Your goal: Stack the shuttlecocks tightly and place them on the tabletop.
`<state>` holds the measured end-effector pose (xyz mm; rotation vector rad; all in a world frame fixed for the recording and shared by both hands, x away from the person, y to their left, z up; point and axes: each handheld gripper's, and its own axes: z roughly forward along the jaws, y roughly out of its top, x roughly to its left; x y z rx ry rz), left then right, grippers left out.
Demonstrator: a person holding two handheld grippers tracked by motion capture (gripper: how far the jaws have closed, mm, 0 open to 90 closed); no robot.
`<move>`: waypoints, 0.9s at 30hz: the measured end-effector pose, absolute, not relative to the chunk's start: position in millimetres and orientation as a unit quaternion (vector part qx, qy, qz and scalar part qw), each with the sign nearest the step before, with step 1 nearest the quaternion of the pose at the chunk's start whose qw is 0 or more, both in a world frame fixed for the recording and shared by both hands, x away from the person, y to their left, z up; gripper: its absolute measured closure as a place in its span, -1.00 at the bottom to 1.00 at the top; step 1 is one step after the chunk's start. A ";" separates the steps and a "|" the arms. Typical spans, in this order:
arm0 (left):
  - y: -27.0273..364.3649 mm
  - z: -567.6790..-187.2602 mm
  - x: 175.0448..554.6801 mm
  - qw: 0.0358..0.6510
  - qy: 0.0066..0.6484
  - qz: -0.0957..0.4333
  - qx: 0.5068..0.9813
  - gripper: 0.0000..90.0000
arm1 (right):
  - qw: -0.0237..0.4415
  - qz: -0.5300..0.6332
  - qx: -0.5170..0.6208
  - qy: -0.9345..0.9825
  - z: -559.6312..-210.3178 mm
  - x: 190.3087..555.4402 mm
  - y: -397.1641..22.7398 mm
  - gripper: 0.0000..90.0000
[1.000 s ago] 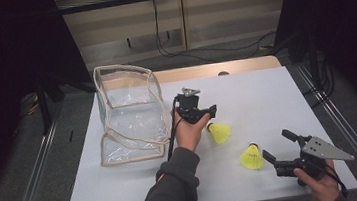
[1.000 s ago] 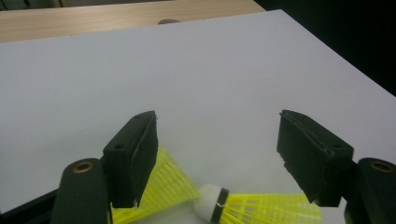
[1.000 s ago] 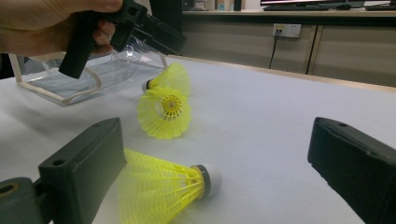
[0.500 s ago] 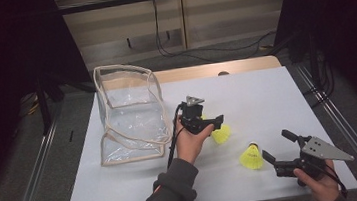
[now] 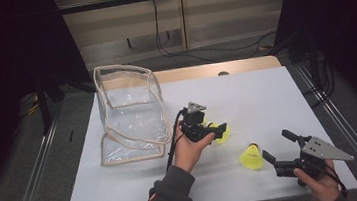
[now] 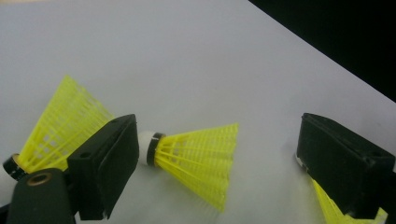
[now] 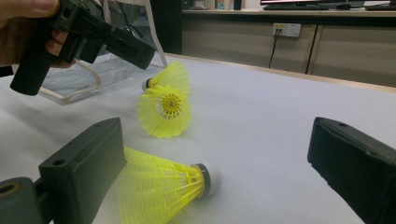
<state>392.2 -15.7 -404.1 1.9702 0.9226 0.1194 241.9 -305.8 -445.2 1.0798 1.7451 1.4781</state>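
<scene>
My left gripper (image 5: 216, 129) hovers low over a yellow shuttlecock (image 5: 224, 136) near the middle of the white table (image 5: 266, 91). Its jaws have just been opening. In the left gripper view the shuttlecock (image 6: 196, 156) lies on its side between the spread jaws (image 6: 217, 126), touched by neither pad. A second one (image 6: 65, 123) shows behind the left jaw, and more yellow mesh (image 6: 327, 205) peeks from under the right jaw. My right gripper (image 5: 278, 146) rests open at the near right. Another shuttlecock (image 7: 163, 186) lies between its jaws (image 7: 217, 128), close to the left one.
A clear plastic pouch (image 5: 130, 113) with beige trim stands open at the table's left. The left hand and its gripper (image 7: 135, 51) show above the middle shuttlecocks (image 7: 166, 105) in the right gripper view. Cabinets and cables lie beyond the far edge.
The left hand has moved from beside the pouch toward the person and down over the shuttlecock, its jaws spreading. The right hand has kept still.
</scene>
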 end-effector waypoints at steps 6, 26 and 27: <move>-10.4 -407.6 385.3 0.464 0.367 0.044 0.805 -0.74 | 0.305 0.555 0.403 0.661 -445.5 242.2 -306.9 -0.92; -0.9 -417.2 364.0 0.468 0.348 0.027 0.812 -0.79 | 0.305 0.551 0.403 0.664 -445.5 242.2 -306.0 -0.92; -0.2 -417.6 363.9 0.467 0.348 0.029 0.813 -0.79 | 0.305 0.551 0.403 0.665 -445.5 242.2 -306.1 -0.92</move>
